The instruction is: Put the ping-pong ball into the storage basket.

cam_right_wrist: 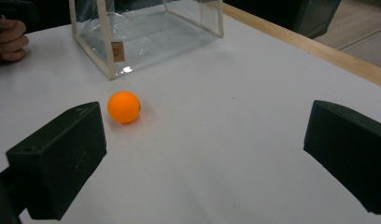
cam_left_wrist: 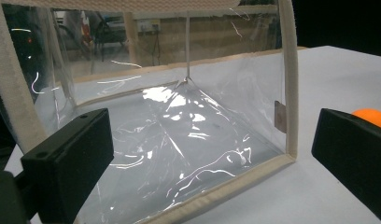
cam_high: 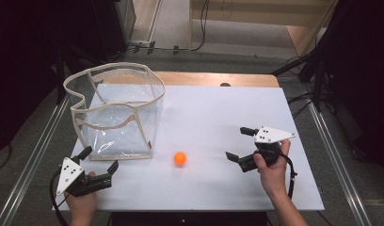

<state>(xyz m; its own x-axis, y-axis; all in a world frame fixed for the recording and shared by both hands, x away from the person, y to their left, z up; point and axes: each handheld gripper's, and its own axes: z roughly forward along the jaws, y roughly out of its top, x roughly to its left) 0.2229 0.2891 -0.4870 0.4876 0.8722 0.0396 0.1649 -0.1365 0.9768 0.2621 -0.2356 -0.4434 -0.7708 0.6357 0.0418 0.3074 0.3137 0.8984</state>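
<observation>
Both grippers stood with their jaws spread wide and held nothing. Seen from the high view, the right gripper (cam_high: 240, 143) hovered over the right part of the white table (cam_high: 213, 113), its jaws pointing left toward the orange ball (cam_high: 180, 158); a gap of bare table lay between them. In the right gripper view the ball (cam_right_wrist: 124, 107) sat just past the left jaw, resting on the table, not between the jaws.

At the near left corner, the left gripper (cam_high: 100, 159) was held close in front of the clear bag (cam_high: 116, 113), without touching it. That bag, a see-through plastic box shape edged in cream webbing, stood upright on the far left of the table with its mouth open to the top. Through its walls in the left gripper view the bag (cam_left_wrist: 179, 121) showed only its own creased, shiny floor, with nothing lying inside. A small tag sat on the near right edge strip.

The ball lay outside the bag, near its near right corner and to the right of it, roughly between the two grippers.
</observation>
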